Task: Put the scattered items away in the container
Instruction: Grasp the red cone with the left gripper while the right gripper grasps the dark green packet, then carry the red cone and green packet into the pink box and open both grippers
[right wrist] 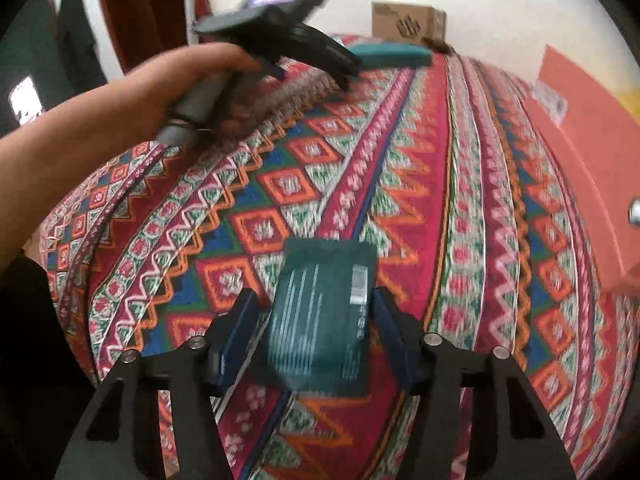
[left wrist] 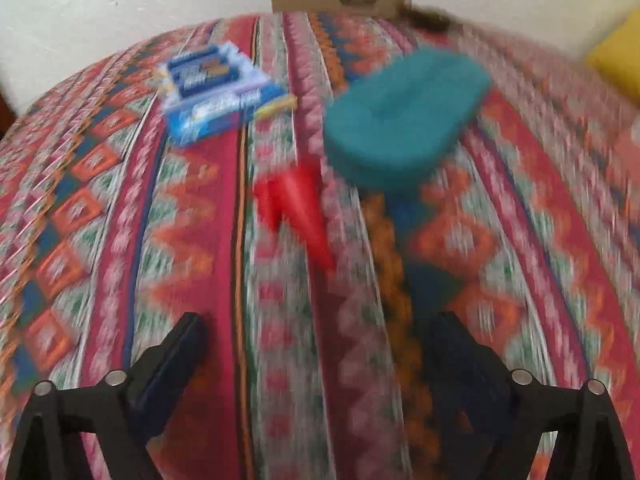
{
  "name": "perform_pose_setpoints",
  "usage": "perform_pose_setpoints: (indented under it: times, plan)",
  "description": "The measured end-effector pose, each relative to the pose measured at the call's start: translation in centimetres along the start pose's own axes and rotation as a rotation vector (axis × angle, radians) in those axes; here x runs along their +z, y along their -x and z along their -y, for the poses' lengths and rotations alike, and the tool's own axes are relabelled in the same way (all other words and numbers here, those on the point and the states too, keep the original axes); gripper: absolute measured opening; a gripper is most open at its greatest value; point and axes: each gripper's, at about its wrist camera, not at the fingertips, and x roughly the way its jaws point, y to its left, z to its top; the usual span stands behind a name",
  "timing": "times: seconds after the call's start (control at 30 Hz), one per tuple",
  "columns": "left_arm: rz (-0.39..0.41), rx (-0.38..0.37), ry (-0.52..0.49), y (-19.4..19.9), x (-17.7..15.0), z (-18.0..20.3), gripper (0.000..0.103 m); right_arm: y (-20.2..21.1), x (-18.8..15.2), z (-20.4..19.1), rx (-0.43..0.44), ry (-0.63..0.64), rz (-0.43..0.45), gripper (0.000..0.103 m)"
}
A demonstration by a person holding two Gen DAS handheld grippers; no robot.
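Patterned bedspread (left wrist: 200,240) lay underneath; the right gripper (right wrist: 314,312) clasped a dark-green packet (right wrist: 320,312), the teal container (left wrist: 404,120) well ahead-left, nearer the empty, spread left gripper (left wrist: 316,344).

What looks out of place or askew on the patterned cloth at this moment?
Nothing spilled or damaged. The red cone lies tipped on its side near the teal container, and the blue packet sits askew, both loose. The right claw grips a dark green packet. Motion blur hides detail.

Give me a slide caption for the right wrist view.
Right tongs gripping a dark green packet above the patterned cloth.
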Motion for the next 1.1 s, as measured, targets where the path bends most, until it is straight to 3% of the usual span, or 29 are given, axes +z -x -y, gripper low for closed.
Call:
perform_pose_setpoints:
  times: [0.07,0.13,0.17,0.37,0.53,0.67,1.1]
  plan:
    - [0.033,-0.017,0.009,-0.9,0.9,-0.2,0.091,-0.3,0.5,0.1,0.005,0.017,0.001,0.052]
    - [0.046,-0.025,-0.006,-1.1,1.5,0.1,0.066,-0.6,0.8,0.5,0.019,0.006,-0.002,0.051]
    - [0.054,-0.031,-0.018,-1.0,1.7,0.2,0.024,-0.6,1.0,0.6,0.022,0.004,-0.001,0.05]
    - [0.083,-0.125,0.045,-0.3,1.4,-1.4,0.022,-1.1,1.7,1.2,0.041,-0.014,0.003,0.047]
    - [0.117,-0.072,-0.039,2.0,0.0,-0.5,0.022,-1.1,1.9,1.3,0.055,-0.033,0.015,0.047]
    - [0.152,-0.055,-0.047,4.9,-0.5,0.0,0.022,-0.2,2.0,1.5,0.055,-0.041,0.036,0.047]
    - [0.247,-0.023,-0.065,16.1,-3.2,2.9,0.022,7.5,1.6,2.1,0.059,-0.059,0.225,0.047]
